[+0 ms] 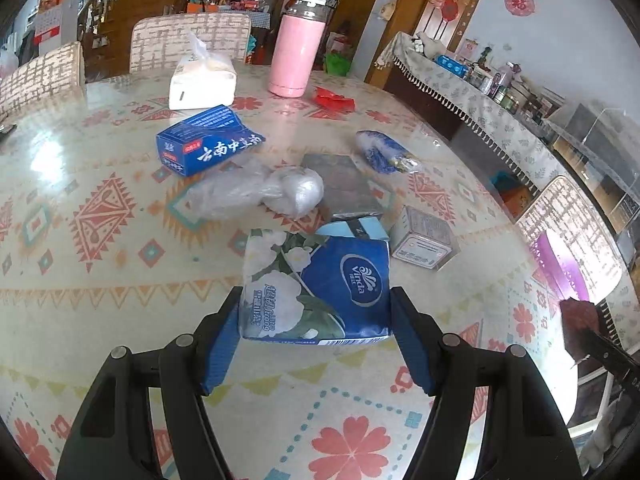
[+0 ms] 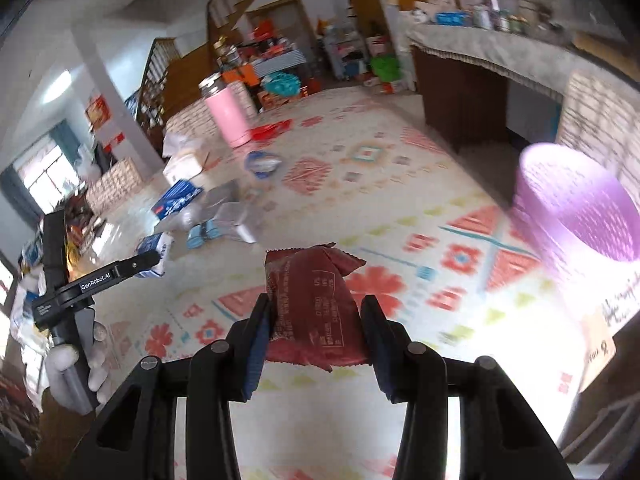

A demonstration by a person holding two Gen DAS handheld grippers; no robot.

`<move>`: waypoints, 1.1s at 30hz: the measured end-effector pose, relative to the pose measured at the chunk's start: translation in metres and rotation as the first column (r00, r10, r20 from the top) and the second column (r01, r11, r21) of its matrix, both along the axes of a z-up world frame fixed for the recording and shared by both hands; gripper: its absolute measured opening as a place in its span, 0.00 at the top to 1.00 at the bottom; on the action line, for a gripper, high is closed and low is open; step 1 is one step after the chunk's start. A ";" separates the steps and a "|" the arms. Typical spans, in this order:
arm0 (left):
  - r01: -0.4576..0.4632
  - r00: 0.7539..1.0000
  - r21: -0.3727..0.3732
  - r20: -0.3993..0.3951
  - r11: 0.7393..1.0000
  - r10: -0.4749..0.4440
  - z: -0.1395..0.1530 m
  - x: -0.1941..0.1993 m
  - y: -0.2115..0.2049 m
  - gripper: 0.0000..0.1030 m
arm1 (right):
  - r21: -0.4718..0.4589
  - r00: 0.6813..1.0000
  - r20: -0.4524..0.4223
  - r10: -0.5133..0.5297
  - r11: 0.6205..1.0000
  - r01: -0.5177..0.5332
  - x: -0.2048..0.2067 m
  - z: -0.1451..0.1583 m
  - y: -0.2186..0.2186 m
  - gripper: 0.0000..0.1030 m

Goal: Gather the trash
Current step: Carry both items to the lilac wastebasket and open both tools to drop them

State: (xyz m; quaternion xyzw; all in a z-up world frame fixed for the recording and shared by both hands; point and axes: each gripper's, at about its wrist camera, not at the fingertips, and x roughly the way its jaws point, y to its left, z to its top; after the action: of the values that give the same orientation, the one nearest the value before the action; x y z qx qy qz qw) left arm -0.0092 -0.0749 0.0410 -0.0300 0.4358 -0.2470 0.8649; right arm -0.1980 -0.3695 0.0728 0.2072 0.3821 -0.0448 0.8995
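Note:
My left gripper (image 1: 316,312) is shut on a blue Vinda tissue pack (image 1: 316,284), held just above the patterned table (image 1: 100,300). My right gripper (image 2: 316,316) is shut on a dark red snack wrapper (image 2: 312,304), held above the table; the wrapper also shows at the right edge of the left wrist view (image 1: 576,320). A purple trash bin (image 2: 576,216) stands to the right of the table. The left gripper with its pack shows in the right wrist view (image 2: 152,258). More trash lies on the table: a crumpled clear plastic bag (image 1: 256,192), a blue box (image 1: 208,140), a blue-white wrapper (image 1: 384,152).
A pink flask (image 1: 294,48), a white tissue pack (image 1: 202,80), a red wrapper (image 1: 334,100), a dark flat packet (image 1: 344,184) and a small grey box (image 1: 424,240) are on the table. Chairs (image 1: 188,36) stand at the far side. A cluttered sideboard (image 1: 480,92) runs along the right.

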 end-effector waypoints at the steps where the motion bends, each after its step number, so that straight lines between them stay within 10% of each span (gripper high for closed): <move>1: -0.002 1.000 0.009 0.002 1.000 0.002 0.001 -0.001 -0.002 0.32 | 0.006 1.000 0.006 -0.009 1.000 0.009 -0.005 0.000 -0.005 0.52; 20: 0.150 0.987 0.035 0.051 0.988 -0.152 0.060 -0.081 -0.106 0.32 | 0.059 0.992 0.115 -0.058 0.997 0.051 -0.071 -0.008 -0.079 0.52; 33: 0.377 0.925 0.036 0.034 0.925 -0.378 0.072 -0.102 -0.258 0.32 | 0.048 0.969 0.101 -0.223 0.974 0.219 -0.121 -0.013 -0.171 0.58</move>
State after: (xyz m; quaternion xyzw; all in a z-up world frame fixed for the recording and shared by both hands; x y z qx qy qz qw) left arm -0.1111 -0.3327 0.1132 0.0720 0.4193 -0.4031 0.8103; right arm -0.3195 -0.5405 0.0597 0.2667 0.3090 -0.1269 0.9040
